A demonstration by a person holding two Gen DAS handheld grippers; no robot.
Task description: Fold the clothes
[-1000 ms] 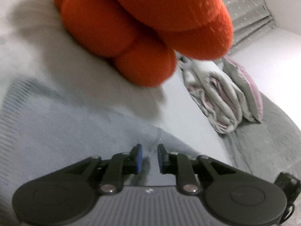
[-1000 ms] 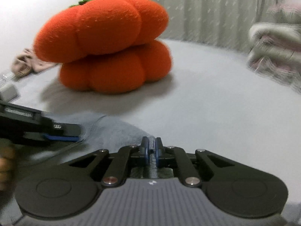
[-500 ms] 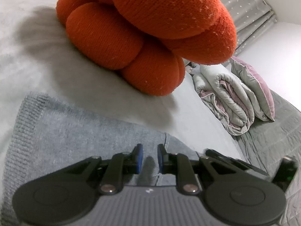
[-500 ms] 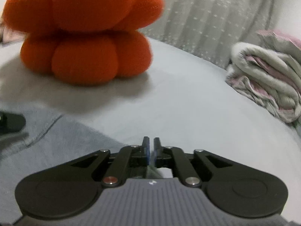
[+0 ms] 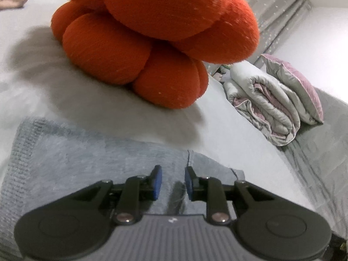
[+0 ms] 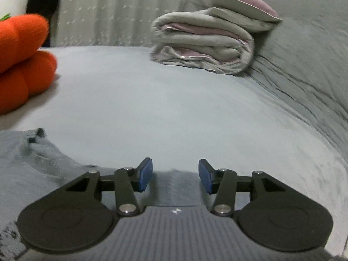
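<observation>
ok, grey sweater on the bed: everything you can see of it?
The grey sweater is a soft knit with a ribbed band along its left edge, lying flat on the pale bedsheet. A seam runs near the left gripper, whose opening jaws straddle the fabric without pinching it. Its edge also reaches under the opening right gripper.

black tool point(image 5: 171, 182), blue pads point(image 6: 145, 175), silver screws

Light grey-blue knitted sweater point(image 5: 91, 152) lies flat on the pale bed sheet, ribbed hem on one side (edge a bit rumpled), just before the orange cushion.
</observation>
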